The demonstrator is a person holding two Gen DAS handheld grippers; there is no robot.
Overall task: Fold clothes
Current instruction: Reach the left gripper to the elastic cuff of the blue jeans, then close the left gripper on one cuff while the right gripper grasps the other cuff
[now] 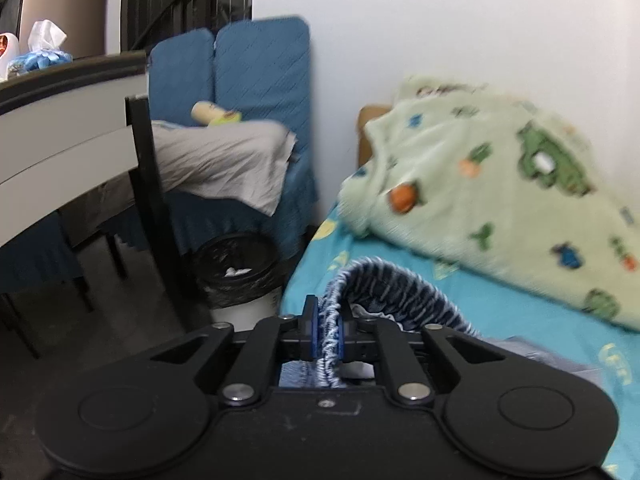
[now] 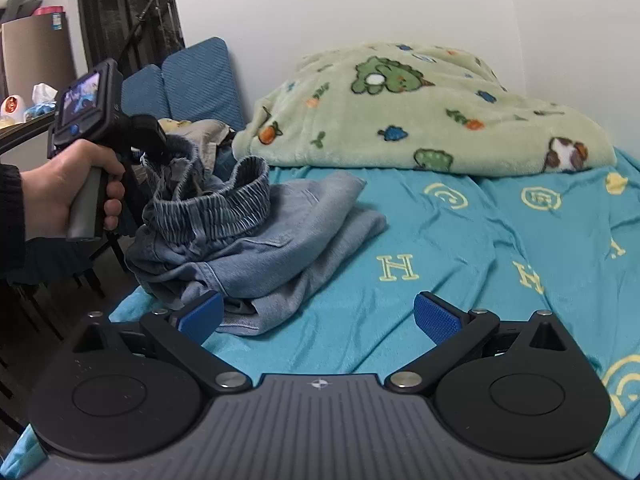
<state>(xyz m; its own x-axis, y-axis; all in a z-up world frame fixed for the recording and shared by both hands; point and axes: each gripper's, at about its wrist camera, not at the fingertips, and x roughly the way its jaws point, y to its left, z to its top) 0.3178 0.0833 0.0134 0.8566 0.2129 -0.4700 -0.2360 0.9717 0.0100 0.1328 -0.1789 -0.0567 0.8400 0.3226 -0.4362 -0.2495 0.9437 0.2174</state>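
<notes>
Light blue jeans [image 2: 276, 240] lie crumpled near the left edge of the bed [image 2: 460, 248]. My left gripper [image 1: 329, 334] is shut on the jeans' elastic waistband [image 1: 400, 284] and holds it lifted above the pile. The same gripper shows in the right wrist view [image 2: 158, 146], pinching the waistband [image 2: 224, 204] from the left. My right gripper [image 2: 318, 316] is open and empty, low over the sheet just in front of the jeans, its left pad [image 2: 200, 316] close to the folded legs.
A green fleece blanket [image 2: 420, 108] is heaped at the far side of the bed against the wall. Left of the bed stand a lined waste bin [image 1: 236, 268], a blue-covered chair [image 1: 240, 92] with grey cloth, and a table [image 1: 68, 120].
</notes>
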